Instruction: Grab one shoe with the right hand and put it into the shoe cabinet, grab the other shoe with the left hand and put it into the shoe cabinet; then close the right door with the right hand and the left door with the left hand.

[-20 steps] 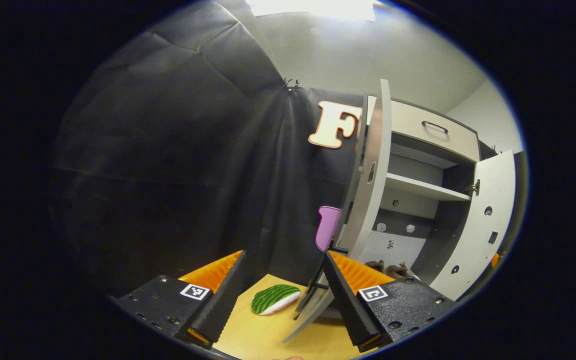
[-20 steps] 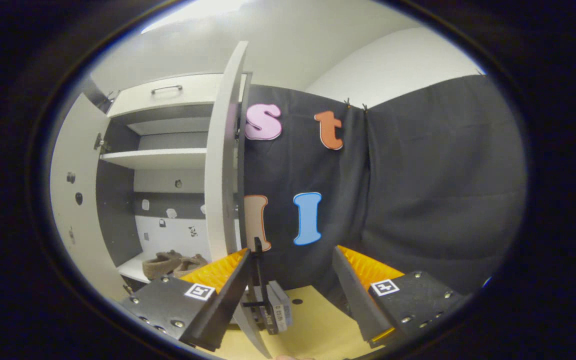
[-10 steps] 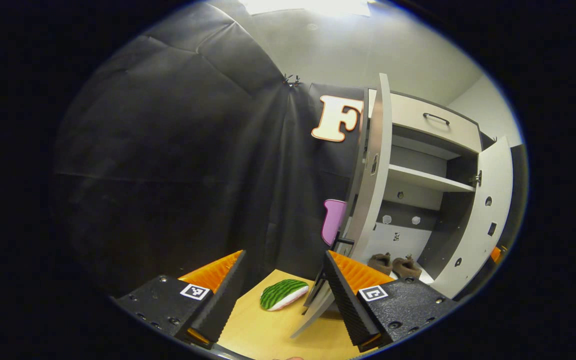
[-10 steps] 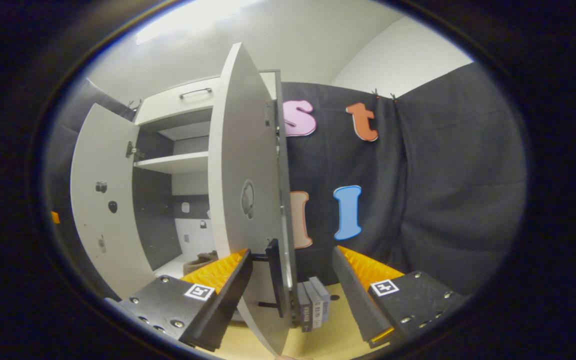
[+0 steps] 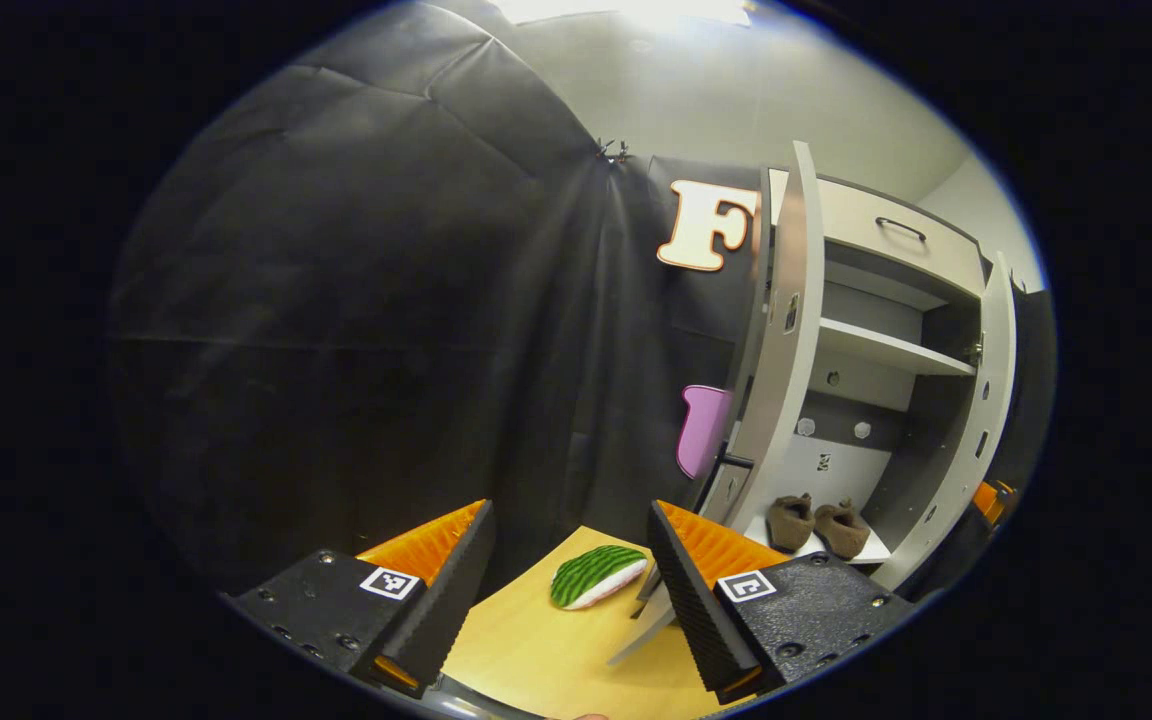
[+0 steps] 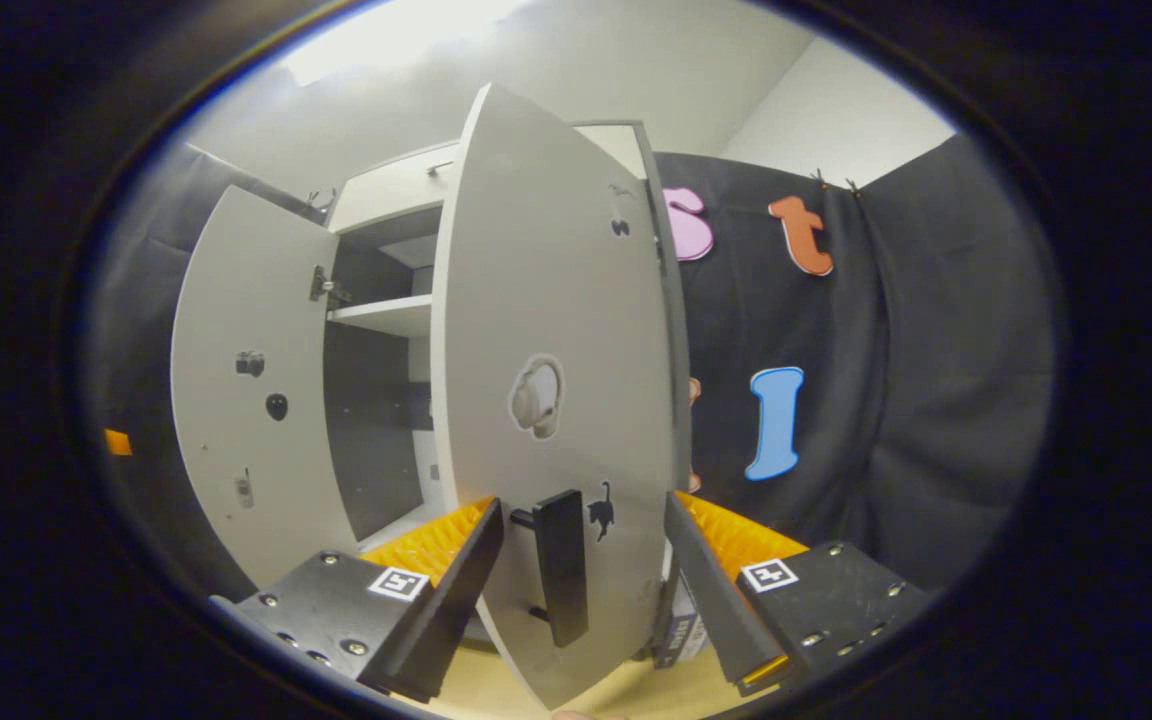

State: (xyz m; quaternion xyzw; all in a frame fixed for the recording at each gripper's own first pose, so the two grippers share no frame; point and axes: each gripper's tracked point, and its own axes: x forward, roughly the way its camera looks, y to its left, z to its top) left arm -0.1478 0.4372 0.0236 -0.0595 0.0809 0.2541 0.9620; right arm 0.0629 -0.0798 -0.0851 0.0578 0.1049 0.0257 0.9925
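Cabinet (image 5: 896, 300): right door (image 6: 556, 400) half-swung between right tool (image 6: 586, 590) fingers

Shoes (image 5: 816, 524) inside cabinet (image 5: 886, 350), bottom shelf

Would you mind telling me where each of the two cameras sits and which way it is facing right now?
Left gripper view: rides on the left hand-held gripper, open, facing the left door edge-on; shoes on the cabinet's bottom shelf.
Right gripper view: rides on the right hand-held gripper, open, facing the right door and its black handle.
Shared: the open shoe cabinet and both doors.
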